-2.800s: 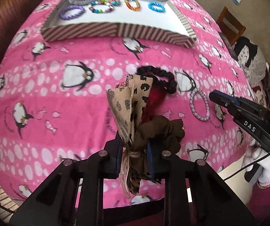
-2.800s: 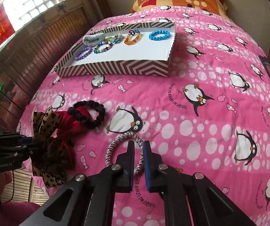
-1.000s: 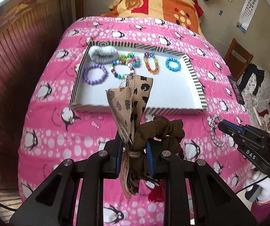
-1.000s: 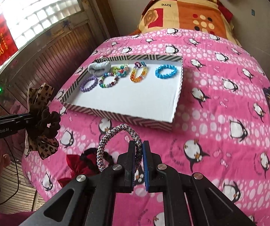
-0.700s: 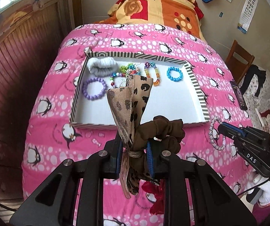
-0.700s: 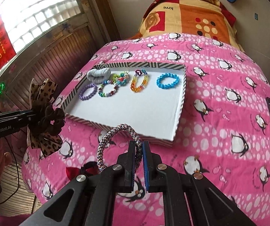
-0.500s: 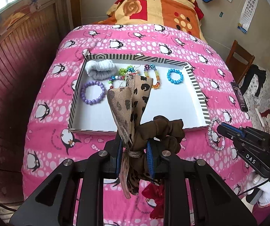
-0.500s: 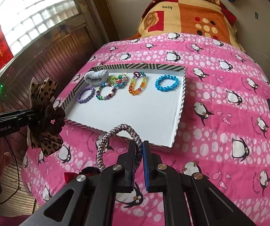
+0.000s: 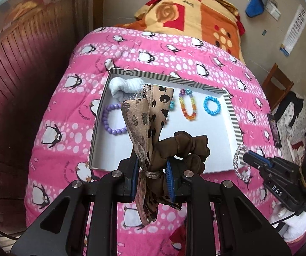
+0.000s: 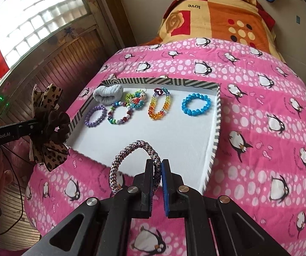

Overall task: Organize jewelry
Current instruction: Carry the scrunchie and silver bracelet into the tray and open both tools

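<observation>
The left tongs (image 9: 152, 178) are clamped on the knot of a brown scrunchie (image 9: 182, 149) with a leopard-print bow, held above the near edge of the striped tray (image 9: 232, 115). It looks soft, light and floppy, so the tied middle is the sound hold. At about 3 o'clock, the right tongs (image 10: 157, 176) pinch a braided bracelet (image 10: 131, 155), light, pliant and springy
</observation>
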Motion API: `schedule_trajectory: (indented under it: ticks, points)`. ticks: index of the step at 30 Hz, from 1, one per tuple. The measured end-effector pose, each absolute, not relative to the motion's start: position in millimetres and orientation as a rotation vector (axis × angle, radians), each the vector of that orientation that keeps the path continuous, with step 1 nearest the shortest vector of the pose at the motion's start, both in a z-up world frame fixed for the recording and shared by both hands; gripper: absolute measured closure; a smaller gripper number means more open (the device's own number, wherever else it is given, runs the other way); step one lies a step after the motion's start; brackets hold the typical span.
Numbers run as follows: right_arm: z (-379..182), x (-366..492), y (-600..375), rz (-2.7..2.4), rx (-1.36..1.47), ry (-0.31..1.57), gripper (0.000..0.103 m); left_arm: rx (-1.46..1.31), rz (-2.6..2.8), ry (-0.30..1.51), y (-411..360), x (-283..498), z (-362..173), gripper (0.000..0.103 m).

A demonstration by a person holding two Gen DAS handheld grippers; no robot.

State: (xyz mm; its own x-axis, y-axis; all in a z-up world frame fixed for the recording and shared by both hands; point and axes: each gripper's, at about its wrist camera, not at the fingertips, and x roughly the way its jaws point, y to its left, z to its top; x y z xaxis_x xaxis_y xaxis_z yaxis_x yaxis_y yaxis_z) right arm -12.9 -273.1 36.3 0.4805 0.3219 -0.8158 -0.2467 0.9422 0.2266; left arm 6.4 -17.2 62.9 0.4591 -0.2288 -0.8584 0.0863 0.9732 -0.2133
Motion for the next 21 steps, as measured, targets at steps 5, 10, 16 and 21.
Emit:
schedule_trajectory:
  ticks: [5, 10, 16, 21]
  points:
    - [23.9, 7.3, -266.0, 0.330, 0.074, 1.049, 0.096, -0.199, -0.164, 1.120, -4.6, 29.0, 45.7, 0.082]
    - [12.5, 29.2, -262.3, 0.328, 0.105, 1.084, 0.096, -0.214, -0.145, 1.153, -2.9, 49.6, 26.6, 0.082]
    - [-5.3, 50.5, -237.3, 0.342, 0.079, 1.133, 0.096, -0.144, -0.080, 1.213, 4.4, 63.5, -2.3, 0.082]
    - [-22.3, 66.3, -205.9, 0.374, 0.052, 1.171, 0.096, -0.116, -0.069, 1.261, 10.1, 69.6, -22.3, 0.082]
